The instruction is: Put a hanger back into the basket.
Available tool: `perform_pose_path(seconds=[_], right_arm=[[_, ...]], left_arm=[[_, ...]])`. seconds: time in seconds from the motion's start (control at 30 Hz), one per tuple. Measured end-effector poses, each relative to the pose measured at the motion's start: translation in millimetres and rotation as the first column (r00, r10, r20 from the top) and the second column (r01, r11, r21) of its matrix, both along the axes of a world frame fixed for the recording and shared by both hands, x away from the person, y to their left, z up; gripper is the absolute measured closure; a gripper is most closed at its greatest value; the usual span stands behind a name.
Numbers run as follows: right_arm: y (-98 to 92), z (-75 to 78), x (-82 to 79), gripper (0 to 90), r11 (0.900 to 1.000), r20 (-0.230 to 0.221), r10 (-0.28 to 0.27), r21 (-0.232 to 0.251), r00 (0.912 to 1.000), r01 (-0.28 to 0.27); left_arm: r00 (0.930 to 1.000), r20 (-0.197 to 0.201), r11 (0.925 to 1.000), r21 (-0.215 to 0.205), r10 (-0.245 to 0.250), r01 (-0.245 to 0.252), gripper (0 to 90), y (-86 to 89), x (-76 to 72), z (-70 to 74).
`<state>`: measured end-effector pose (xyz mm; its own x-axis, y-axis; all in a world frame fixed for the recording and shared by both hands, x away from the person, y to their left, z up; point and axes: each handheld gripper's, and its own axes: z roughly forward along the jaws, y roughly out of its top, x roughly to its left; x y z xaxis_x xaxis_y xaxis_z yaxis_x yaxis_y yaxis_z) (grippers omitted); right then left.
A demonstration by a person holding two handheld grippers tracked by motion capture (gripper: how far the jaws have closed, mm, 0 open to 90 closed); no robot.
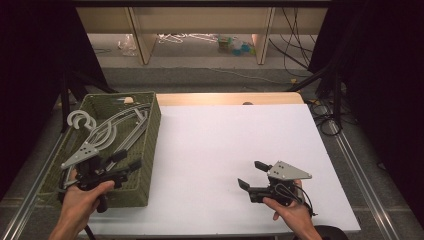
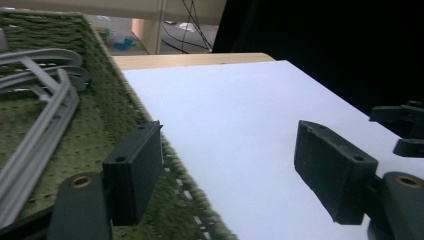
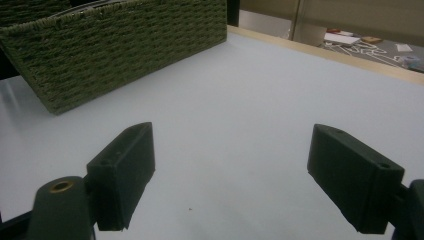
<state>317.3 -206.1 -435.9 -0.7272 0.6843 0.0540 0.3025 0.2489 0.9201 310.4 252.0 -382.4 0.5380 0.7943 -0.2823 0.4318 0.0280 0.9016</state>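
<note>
The left hand-held gripper (image 1: 127, 166) is at the near right edge of the green basket (image 1: 150, 150), jaws wide open with nothing between them. The grey hangers (image 1: 107, 132) lie in the basket, just left of and beyond this gripper, their long bars running from near-left to far-right. The right hand-held gripper (image 1: 251, 175) rests open and empty, well apart over the white bench (image 1: 225, 135). So the left hand is nearer to the hangers.

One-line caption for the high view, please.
Left gripper open over green woven basket of grey hangers; right gripper open above white table.
</note>
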Motion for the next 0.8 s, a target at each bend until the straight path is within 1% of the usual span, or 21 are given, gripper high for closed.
perform_pose_path(seconds=[0.07,0.13,0.2,0.23,0.27,0.33,0.37,0.43,0.47,0.53,0.6,0.63,0.7,0.73,0.8], right_arm=[[0.0,0.1,0.0,20.1,1.000,0.000,0.001,0.001,1.0000,-0.001],[0.1,-0.1,0.2,20.1,1.000,-0.001,0.003,-0.001,1.0000,-0.003],[0.2,0.1,0.3,20.1,1.000,0.002,0.004,-0.002,1.0000,-0.004],[0.2,0.1,0.4,20.1,1.000,0.002,0.004,0.000,1.0000,-0.004],[0.2,0.1,0.4,20.1,1.000,0.000,0.004,0.000,1.0000,-0.004],[-0.3,0.2,1.0,20.1,1.000,0.012,-0.005,-0.007,0.9999,0.005],[0.5,-0.3,1.2,20.1,1.000,0.002,0.000,0.002,1.0000,0.000],[0.0,0.0,1.2,20.1,1.000,-0.005,0.003,-0.005,1.0000,-0.003],[0.1,-0.4,1.6,20.1,1.000,0.004,-0.002,-0.002,1.0000,0.002],[-0.4,-0.1,2.1,20.0,1.000,-0.008,0.004,-0.006,1.0000,-0.004],[-0.9,-0.5,2.7,19.9,1.000,-0.005,0.001,-0.004,1.0000,-0.001],[-0.2,-1.2,3.3,19.9,1.000,-0.005,0.004,0.007,1.0000,-0.004],[-1.5,-0.7,3.1,20.1,1.000,-0.011,0.002,0.000,0.9999,-0.002],[-2.0,-0.8,2.9,20.0,1.000,-0.012,0.005,0.003,0.9999,-0.005],[-2.4,0.2,2.4,19.6,1.000,-0.005,-0.001,0.000,1.0000,0.001]], left_arm=[[0.9999,0.006,0.9998,0.008,-0.016,0.016,26.8,-5.8,-0.8,-1.1],[0.9998,0.015,0.9995,0.026,-0.016,0.016,25.1,-10.6,-1.8,-1.4],[0.9996,0.018,0.9996,0.020,-0.021,0.021,23.9,-13.7,-2.5,-1.5],[0.9996,0.020,0.9998,0.008,-0.020,0.020,22.8,-15.8,-3.3,-1.5],[0.9992,0.029,0.9996,0.014,-0.026,0.025,22.5,-16.9,-4.0,-1.4],[0.9989,0.036,0.9991,0.029,-0.030,0.029,21.3,-20.1,-5.6,-1.0],[0.9987,0.039,0.9989,0.034,-0.033,0.032,20.5,-21.6,-6.3,-1.1],[0.9985,0.036,0.9987,0.031,-0.041,0.040,19.2,-25.1,-7.4,-1.8],[0.9986,0.035,0.9988,0.028,-0.040,0.039,18.7,-27.5,-8.3,-2.4],[0.9982,0.034,0.9983,0.032,-0.050,0.049,17.7,-32.4,-9.3,-3.5],[0.9977,0.038,0.9977,0.041,-0.056,0.054,16.1,-37.4,-10.0,-4.6],[0.9969,0.039,0.9970,0.039,-0.068,0.067,16.1,-39.9,-9.7,-4.9],[0.9960,0.051,0.9965,0.045,-0.073,0.071,16.1,-44.8,-9.5,-5.4],[0.9949,0.061,0.9956,0.054,-0.080,0.077,16.1,-46.9,-9.6,-6.0],[0.9934,0.075,0.9945,0.066,-0.087,0.082,16.0,-50.5,-11.2,-7.8]])
